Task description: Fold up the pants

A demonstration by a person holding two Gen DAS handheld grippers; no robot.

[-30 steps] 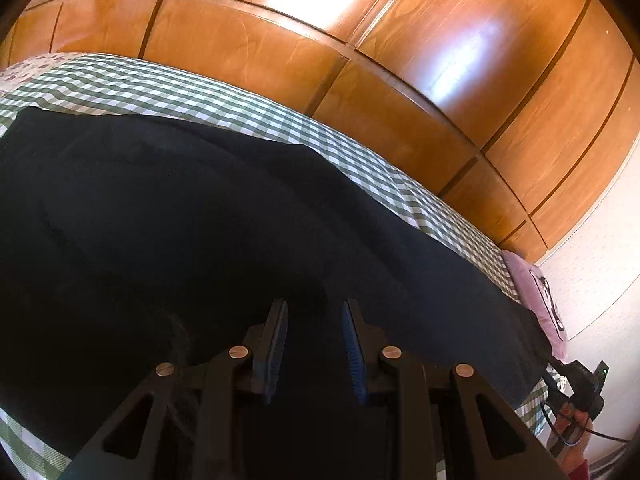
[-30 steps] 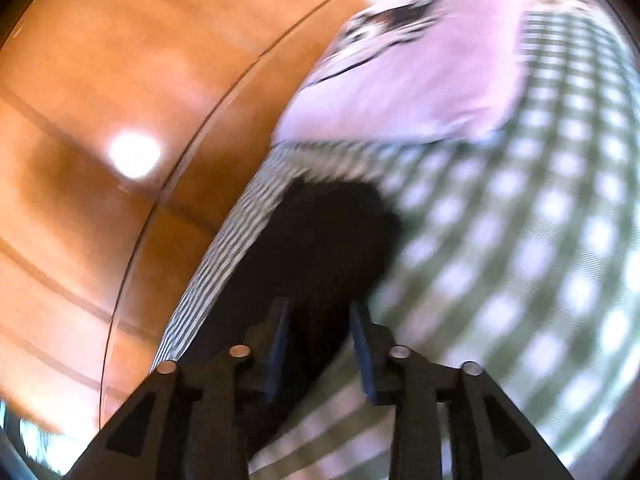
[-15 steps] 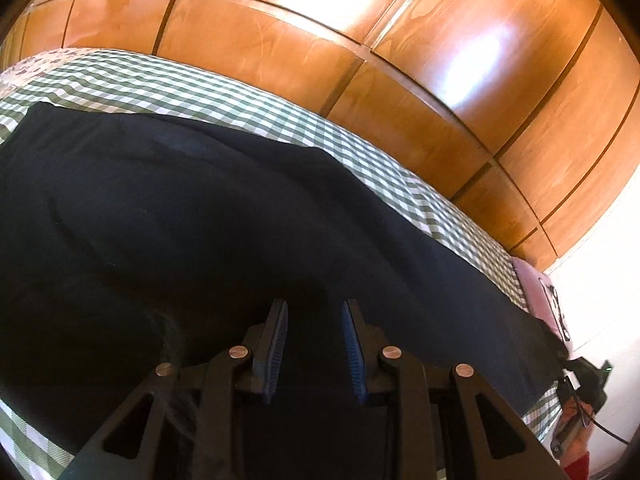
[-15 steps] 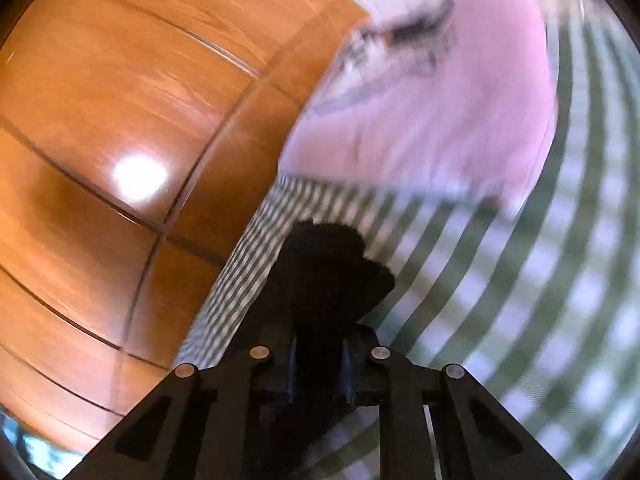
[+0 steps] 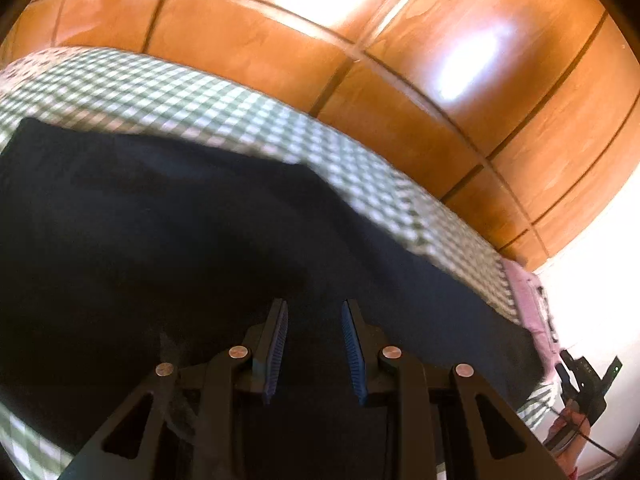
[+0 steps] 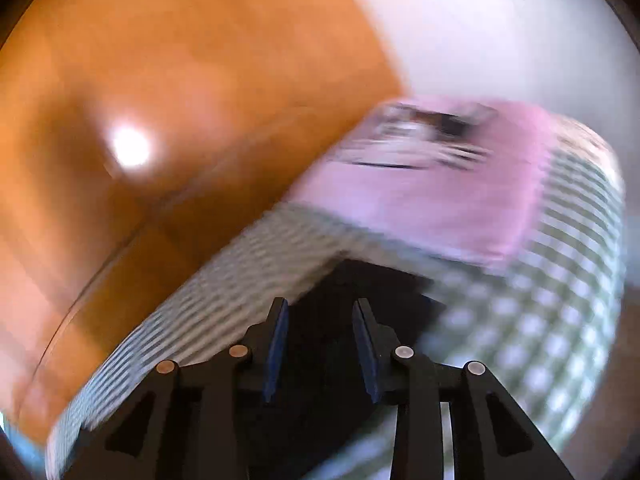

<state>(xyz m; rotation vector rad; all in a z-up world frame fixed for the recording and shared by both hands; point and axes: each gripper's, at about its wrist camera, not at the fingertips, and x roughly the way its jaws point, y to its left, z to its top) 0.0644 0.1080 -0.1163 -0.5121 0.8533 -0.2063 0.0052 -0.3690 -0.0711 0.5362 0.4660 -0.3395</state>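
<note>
Left wrist view
- Left gripper (image 5: 314, 348): jaws parted with a clear gap, blue pads facing each other; nothing clamped; positioned directly over the dark fabric.
- Pants (image 5: 180, 240): dark garment laid flat and lengthwise on the checkered bedsheet (image 5: 240, 120); fills the lower left and centre, narrowing toward the far right.
- Pink pillow (image 5: 528, 300): at the far right end of the bed, just beyond the end of the pants.
- Wooden panels (image 5: 400, 100): wall behind the bed, glossy with light reflections.
- Right gripper (image 5: 582, 380): visible at the far right edge, near the end of the pants.

Right wrist view (motion-blurred)
- Right gripper (image 6: 320, 350): jaws parted; dark fabric lies between and ahead of the pads; contact with the cloth cannot be determined.
- Pants (image 6: 360, 292): end of the garment, resting on the bedsheet (image 6: 540, 340).
- Pink pillow (image 6: 440, 200): just beyond the pants end.
</note>
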